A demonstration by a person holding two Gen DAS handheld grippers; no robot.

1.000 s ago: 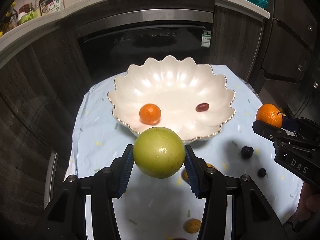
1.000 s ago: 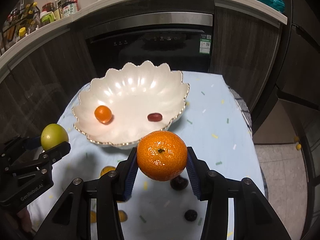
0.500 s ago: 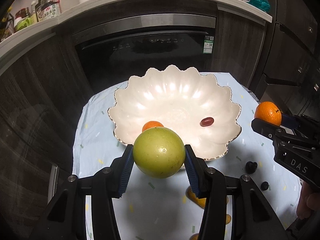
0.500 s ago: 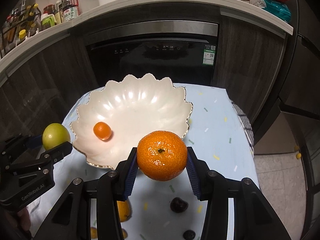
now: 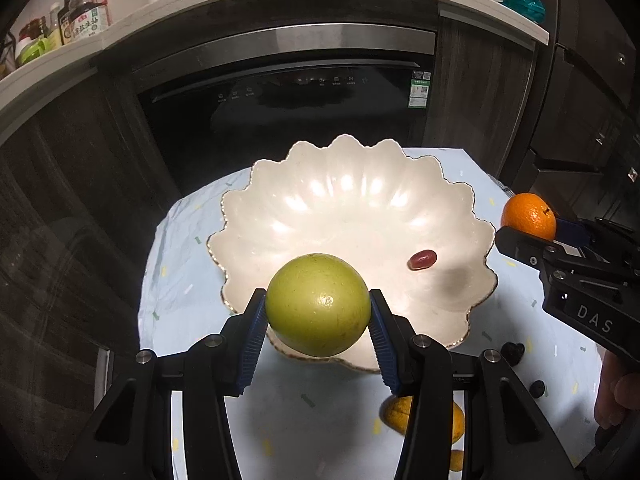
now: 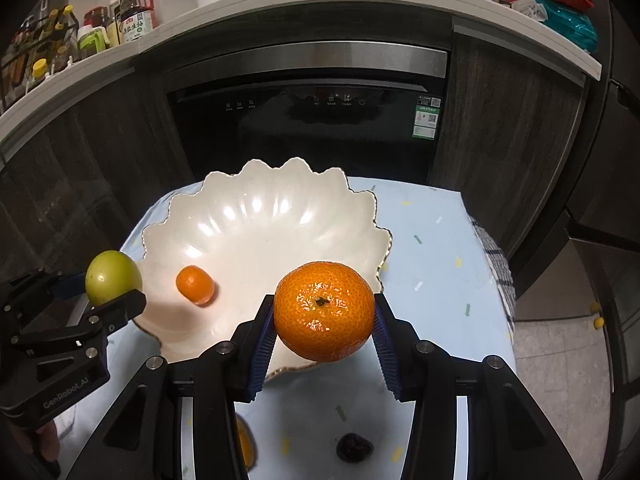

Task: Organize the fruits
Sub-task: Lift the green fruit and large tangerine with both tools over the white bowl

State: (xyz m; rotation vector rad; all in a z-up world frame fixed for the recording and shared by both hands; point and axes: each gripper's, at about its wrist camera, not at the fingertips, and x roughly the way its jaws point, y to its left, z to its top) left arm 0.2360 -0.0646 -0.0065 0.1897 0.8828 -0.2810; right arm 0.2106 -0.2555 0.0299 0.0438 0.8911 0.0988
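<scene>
My left gripper (image 5: pixel 318 316) is shut on a round green fruit (image 5: pixel 318 304), held just over the near rim of a white scalloped bowl (image 5: pixel 352 184). My right gripper (image 6: pixel 324 322) is shut on a large orange (image 6: pixel 325 310) above the bowl's (image 6: pixel 256 196) near right rim. In the bowl lie a small orange (image 6: pixel 195 285) and a dark red date (image 5: pixel 422 260). The left wrist view shows the right gripper (image 5: pixel 532 236) at the right edge with its orange (image 5: pixel 529 216). In the right wrist view the left gripper (image 6: pixel 108 296) with the green fruit (image 6: pixel 113 277) is at the left.
The bowl stands on a small table under a pale blue speckled cloth (image 6: pixel 432 264). Loose on the cloth lie a yellow-orange fruit (image 5: pixel 400 412), dark prunes (image 5: pixel 513 352) and a dark fruit (image 6: pixel 354 447). A dark oven front (image 6: pixel 312 120) and a worktop with bottles (image 6: pixel 136 20) rise behind.
Both grippers have moved forward toward the bowl, each still holding its fruit. The bowl has come closer beneath them, and the green fruit now hides the small orange in the left wrist view.
</scene>
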